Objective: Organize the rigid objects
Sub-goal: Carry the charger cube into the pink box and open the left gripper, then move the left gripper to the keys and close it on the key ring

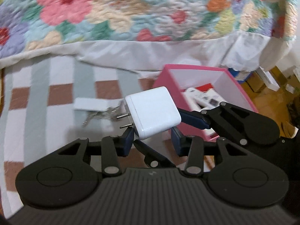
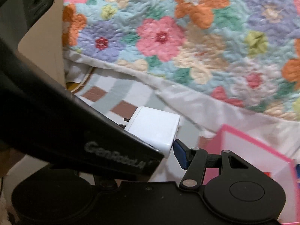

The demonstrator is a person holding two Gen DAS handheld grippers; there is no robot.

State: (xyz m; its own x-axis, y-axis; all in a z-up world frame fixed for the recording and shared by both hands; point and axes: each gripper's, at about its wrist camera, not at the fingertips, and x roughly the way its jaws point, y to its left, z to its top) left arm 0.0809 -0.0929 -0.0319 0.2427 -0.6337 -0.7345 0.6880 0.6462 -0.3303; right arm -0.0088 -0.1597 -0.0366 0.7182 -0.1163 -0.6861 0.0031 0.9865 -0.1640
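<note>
Now we have the white wall charger (image 1: 152,112) up off the checked bedsheet (image 1: 37,97), prongs pointing away from the pink box (image 1: 166,80) just beside it. The right gripper (image 1: 157,126) is clamped across its body, one blue pad on the far face and the other finger under the near edge. We reckon that grip keeps the prongs clear for a drop into the box. The left gripper (image 1: 152,140) sits right beneath, its pads flanking the charger's lower corner. We can't tell if they press on it or merely steady it.

From the right wrist, the left tool's black body hides one right finger and the prongs. Inside the box we see white and red items, too blurred to name. A bunch of keys (image 1: 99,115) lies behind, half covered by the charger, against a white tag (image 1: 90,105).
</note>
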